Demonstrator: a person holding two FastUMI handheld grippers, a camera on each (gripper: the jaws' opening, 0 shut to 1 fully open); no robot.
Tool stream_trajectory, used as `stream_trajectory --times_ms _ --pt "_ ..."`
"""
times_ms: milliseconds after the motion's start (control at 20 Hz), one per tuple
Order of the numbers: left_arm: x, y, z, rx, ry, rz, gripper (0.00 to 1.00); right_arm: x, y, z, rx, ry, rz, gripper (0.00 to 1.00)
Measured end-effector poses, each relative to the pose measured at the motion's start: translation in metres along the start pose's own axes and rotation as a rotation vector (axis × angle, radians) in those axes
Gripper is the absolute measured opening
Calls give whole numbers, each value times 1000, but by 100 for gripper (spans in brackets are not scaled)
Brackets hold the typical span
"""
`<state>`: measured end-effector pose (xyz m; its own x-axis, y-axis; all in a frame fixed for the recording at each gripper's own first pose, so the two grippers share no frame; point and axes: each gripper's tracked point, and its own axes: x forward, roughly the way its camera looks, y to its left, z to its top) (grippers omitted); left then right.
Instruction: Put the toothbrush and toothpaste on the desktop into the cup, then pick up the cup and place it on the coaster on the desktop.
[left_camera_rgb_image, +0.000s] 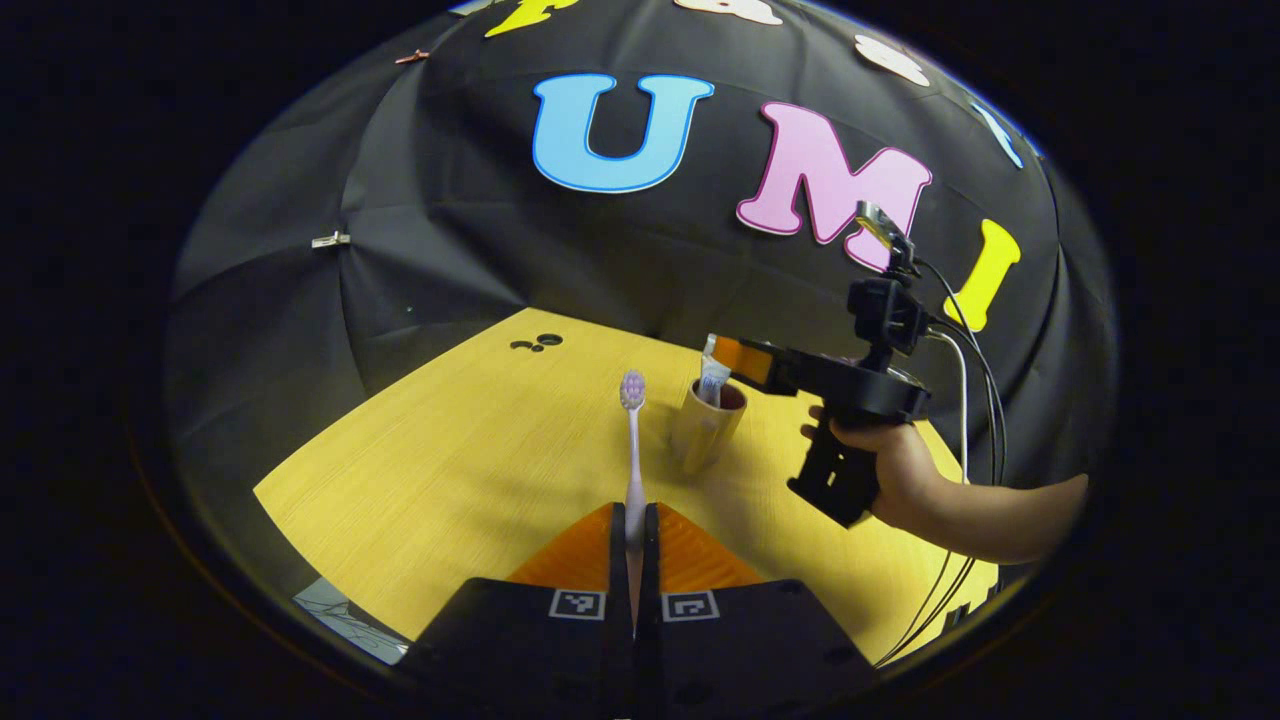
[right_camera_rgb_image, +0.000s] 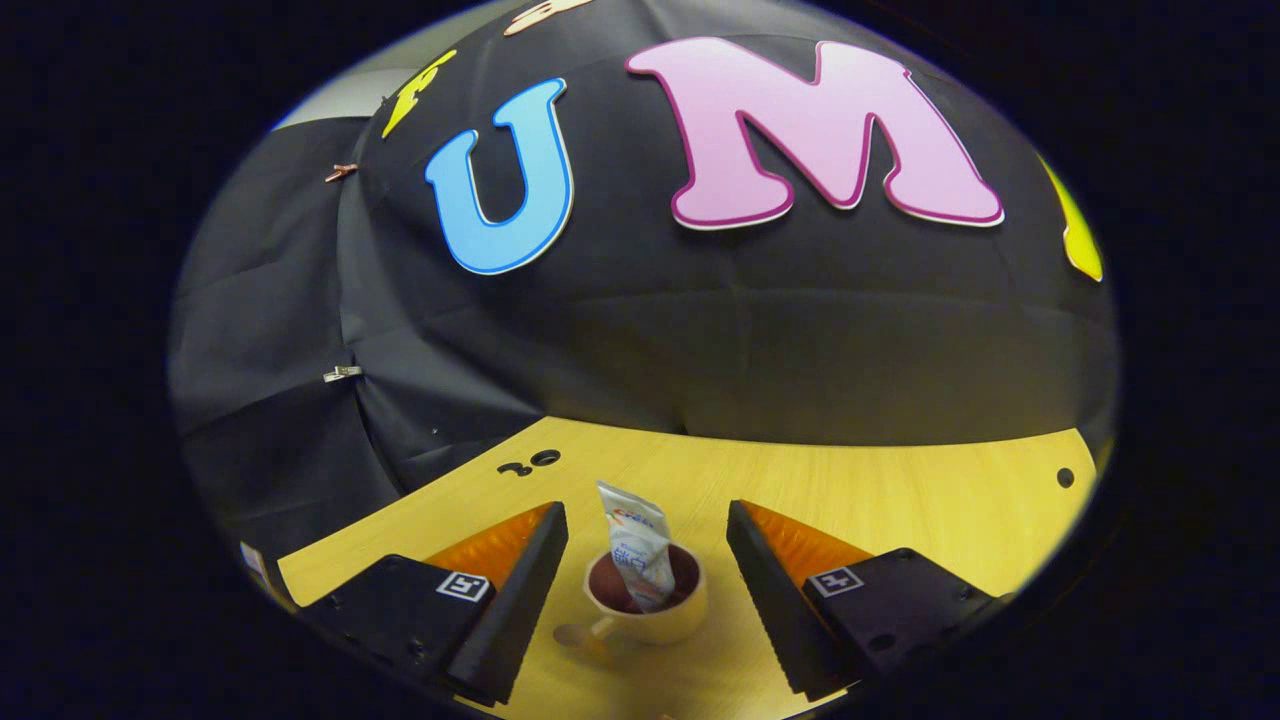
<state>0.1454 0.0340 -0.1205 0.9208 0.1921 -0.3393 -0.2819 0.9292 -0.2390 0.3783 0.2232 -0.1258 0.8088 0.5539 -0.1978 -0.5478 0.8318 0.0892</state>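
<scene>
Left gripper (left_camera_rgb_image: 634, 535): jaws clamped on the toothbrush (left_camera_rgb_image: 633, 450), which stands upright, bristle head up.
Right gripper (right_camera_rgb_image: 646, 580): jaws wide apart, hovering over the cup (right_camera_rgb_image: 645, 600), touching nothing.
Toothpaste (right_camera_rgb_image: 636, 555): standing in the cup, top sticking out.
Cup: upright on the table (right_camera_rgb_image: 900, 500), just right of the toothbrush in the left gripper view.

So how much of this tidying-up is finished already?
Roughly half. The toothpaste already stands in the cup, with the right gripper open around it. The left gripper holds the toothbrush, not yet in. Moving the cup onto the coaster remains.
</scene>
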Motion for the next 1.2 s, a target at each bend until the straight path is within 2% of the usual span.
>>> stream_trajectory --times_ms 100,150,400,600,700,750,800,900,1050,1200 --pt "9 -9 17 4 -40 -26 11 -21 -14 4 5 -2 -17 98" --pt "15 -13 26 5 -62 -40 6 -31 -21 4 6 -1 -25 98" --pt "55 -37 83 -9 -189 -123 6 -71 -71 -8 -24 41 -117 98" --pt "85 -63 127 -45 -317 -234 6 -99 -115 -19 -5 99 -188 98" --pt "103 -71 138 -66 -351 -270 6 -116 -138 -18 -3 95 -235 98" --pt "113 -73 142 -69 -365 -282 11 -125 -151 -18 -9 90 -261 98" --pt "123 -76 146 -70 -378 -289 6 -134 -162 -18 -14 90 -287 98" --pt "144 -78 149 -76 -398 -295 6 -152 -182 -22 -9 97 -328 98" --pt "176 -81 152 -120 -443 -321 6 -176 -211 -46 17 140 -395 98" --pt "205 -81 138 -85 -447 -310 6 -198 -231 -74 48 182 -460 99"
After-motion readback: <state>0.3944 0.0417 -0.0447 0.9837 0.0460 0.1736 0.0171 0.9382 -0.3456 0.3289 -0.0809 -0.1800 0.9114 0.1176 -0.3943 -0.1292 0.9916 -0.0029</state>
